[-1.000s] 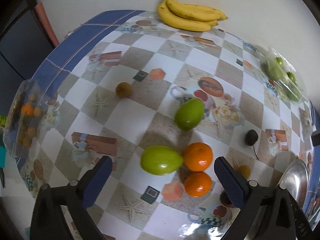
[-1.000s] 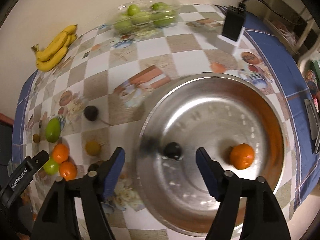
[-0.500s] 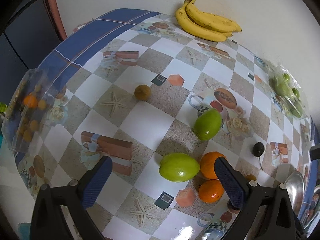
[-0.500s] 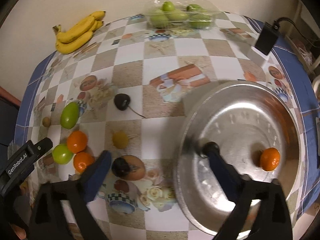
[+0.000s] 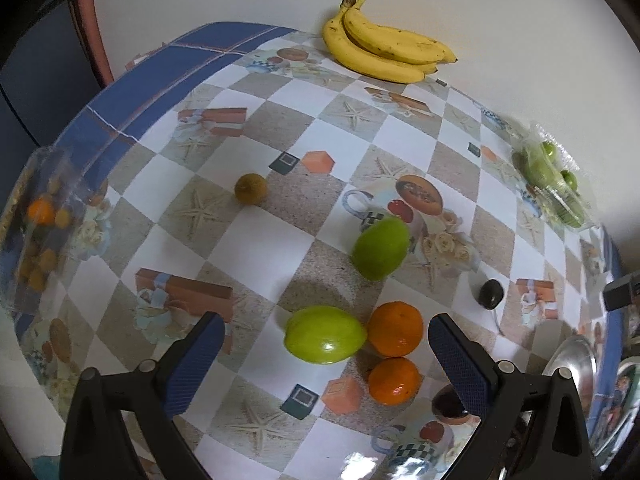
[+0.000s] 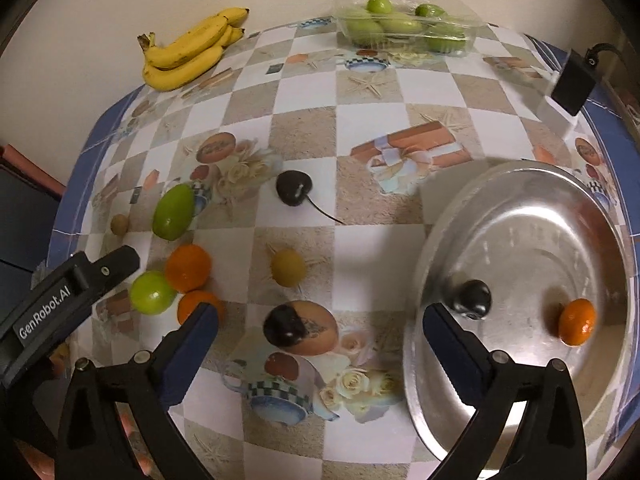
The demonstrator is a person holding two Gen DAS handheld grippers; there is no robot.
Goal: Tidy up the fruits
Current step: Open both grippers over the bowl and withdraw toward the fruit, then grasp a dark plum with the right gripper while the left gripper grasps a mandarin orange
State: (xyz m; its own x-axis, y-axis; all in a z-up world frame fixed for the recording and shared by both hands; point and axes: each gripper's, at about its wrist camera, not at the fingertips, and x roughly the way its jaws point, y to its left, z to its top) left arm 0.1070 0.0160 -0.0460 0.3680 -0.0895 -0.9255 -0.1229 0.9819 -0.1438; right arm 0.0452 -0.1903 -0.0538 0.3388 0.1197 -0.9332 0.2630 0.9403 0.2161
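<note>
— Any writing you can read?

— Only one mark: "GenRobot.AI" in pale letters on the black body of the left gripper, seen from the right wrist view. The printed tablecloth has pictures, no legible words.

— And the grippers?

— The left gripper stands wide over a green fruit and two oranges, touching none. The right gripper has just been opening and now gapes wide with nothing clamped; a dark plum lies on the cloth below the gap.

— Where are the fruits?

— A dark plum and a small orange sit in the steel bowl. Bananas lie by the wall, green fruits in a clear tray, a cherry mid-table, a yellowish fruit near the oranges.
</note>
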